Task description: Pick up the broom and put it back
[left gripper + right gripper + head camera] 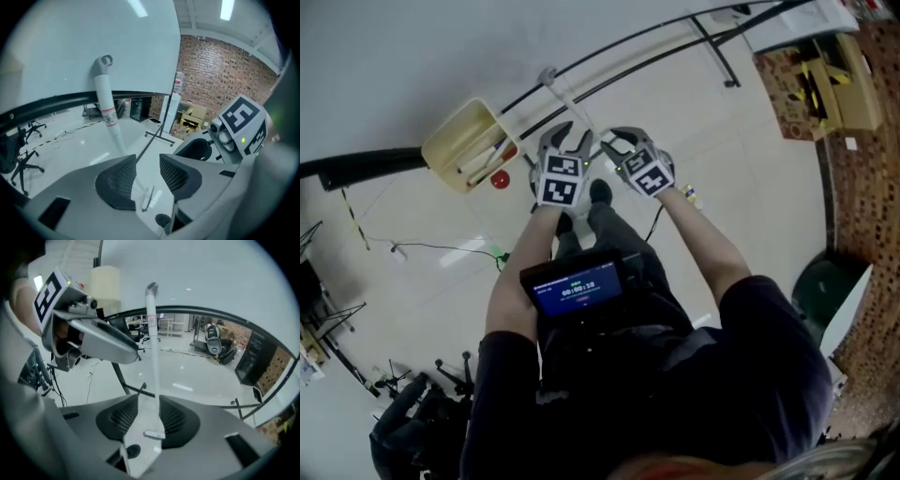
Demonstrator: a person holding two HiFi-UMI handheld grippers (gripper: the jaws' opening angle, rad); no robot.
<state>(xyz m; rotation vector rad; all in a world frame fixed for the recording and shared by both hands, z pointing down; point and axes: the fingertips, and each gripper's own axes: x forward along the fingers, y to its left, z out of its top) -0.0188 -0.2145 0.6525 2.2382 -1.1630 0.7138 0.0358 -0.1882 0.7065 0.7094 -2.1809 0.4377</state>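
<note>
The broom [561, 98] is a thin white stick with a loop at its top, and it leans toward the white board. In the head view its shaft runs down between my two grippers. My right gripper [617, 141] has the broom's broad white lower part [149, 413] filling the gap between its pads, with the shaft [151, 333] rising straight ahead; this gripper [149, 401] is shut on it. My left gripper [568, 136] stands just left of it. Its jaws [147, 161] are apart with floor showing between them. The shaft [105, 101] passes beyond and behind its left jaw, not between the pads.
A yellow bin [469, 141] with a red thing [499, 180] beside it stands on the floor at the left. The board's black frame and legs [628, 56] run across ahead. Cardboard boxes [825, 84] are at the far right, a dark bin [825, 286] at the right, a cable [441, 248] at the left.
</note>
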